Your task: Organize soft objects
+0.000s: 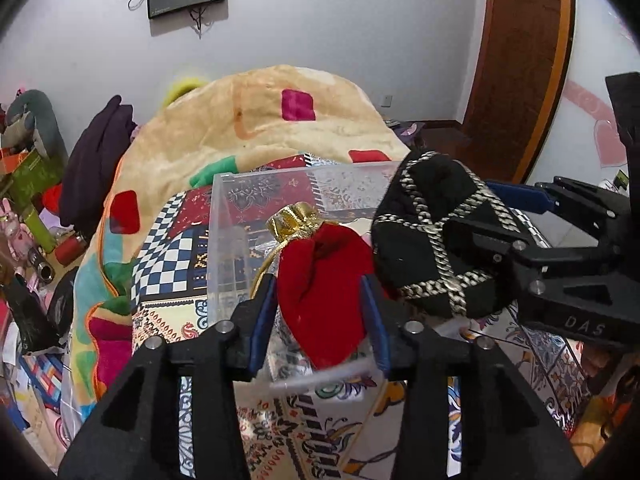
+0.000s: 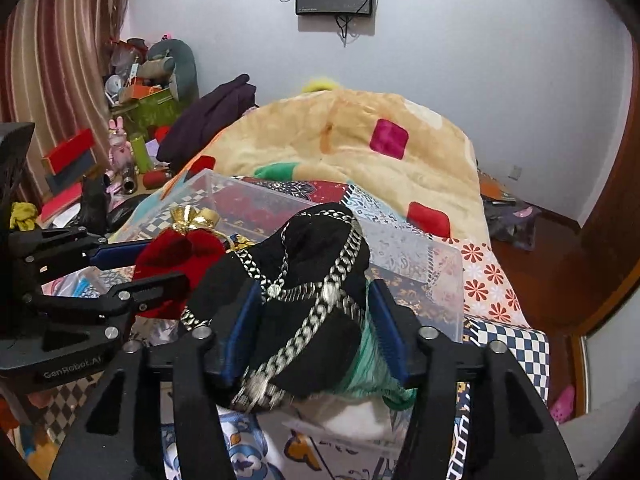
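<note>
The left gripper (image 1: 320,312) is clamped on a red velvet pouch (image 1: 324,288) with a gold-trimmed neck, held between its blue-padded fingers. Just to its right, the right gripper (image 2: 316,332) squeezes a black fabric piece with silver chain trim (image 2: 304,280), which touches the pouch's side. Directly ahead of both grippers sits a clear plastic box (image 1: 224,240) on a patterned bedspread (image 1: 168,256). Beyond the box rises a heaped cream blanket (image 1: 260,120) with coloured squares.
</note>
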Motion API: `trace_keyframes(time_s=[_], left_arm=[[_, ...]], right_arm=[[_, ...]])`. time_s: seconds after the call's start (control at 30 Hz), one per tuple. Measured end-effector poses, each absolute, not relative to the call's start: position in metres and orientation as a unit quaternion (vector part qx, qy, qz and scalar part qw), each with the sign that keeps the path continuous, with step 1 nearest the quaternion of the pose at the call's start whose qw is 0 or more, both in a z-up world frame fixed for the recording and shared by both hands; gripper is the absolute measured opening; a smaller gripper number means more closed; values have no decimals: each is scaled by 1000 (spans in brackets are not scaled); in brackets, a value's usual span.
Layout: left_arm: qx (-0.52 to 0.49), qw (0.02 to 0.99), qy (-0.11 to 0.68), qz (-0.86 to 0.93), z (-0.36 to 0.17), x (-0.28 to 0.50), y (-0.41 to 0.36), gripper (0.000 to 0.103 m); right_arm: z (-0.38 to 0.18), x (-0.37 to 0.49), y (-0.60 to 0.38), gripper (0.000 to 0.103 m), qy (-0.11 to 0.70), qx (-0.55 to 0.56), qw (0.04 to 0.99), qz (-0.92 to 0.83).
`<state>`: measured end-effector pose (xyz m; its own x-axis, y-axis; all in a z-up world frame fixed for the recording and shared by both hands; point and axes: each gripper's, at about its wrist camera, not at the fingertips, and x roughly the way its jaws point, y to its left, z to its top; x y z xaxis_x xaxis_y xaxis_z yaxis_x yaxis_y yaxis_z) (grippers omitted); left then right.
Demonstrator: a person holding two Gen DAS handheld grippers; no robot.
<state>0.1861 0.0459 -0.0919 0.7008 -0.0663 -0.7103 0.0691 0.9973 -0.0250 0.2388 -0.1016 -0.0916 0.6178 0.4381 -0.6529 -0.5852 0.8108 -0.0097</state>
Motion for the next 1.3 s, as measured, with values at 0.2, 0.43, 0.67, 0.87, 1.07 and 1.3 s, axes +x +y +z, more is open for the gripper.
trace_keyframes(time_s=[0.2,0.43,0.67,0.87,1.07,1.3], left_arm=[[-5,933,358,-37,-73,163,47,46],[-6,953,300,-41,-35,130,40,48],[-26,971,232,-43,0,89,36,61],[-37,980,193,-32,12,61,34,85],[-34,984,171,-23,11,41,27,92],[-21,988,151,-23,8,30,16,99]], right_arm=[[-75,228,-117,60,315,-96,897,295],[-47,202,-138,61,280,-69,906,309],[-18,164,-157,71,226,-48,919,319],[-7,137,-168,83,195,-24,924,327],[-10,121,-167,93,172,-23,931,322],[-14,108,-169,103,140,-27,940,309]])
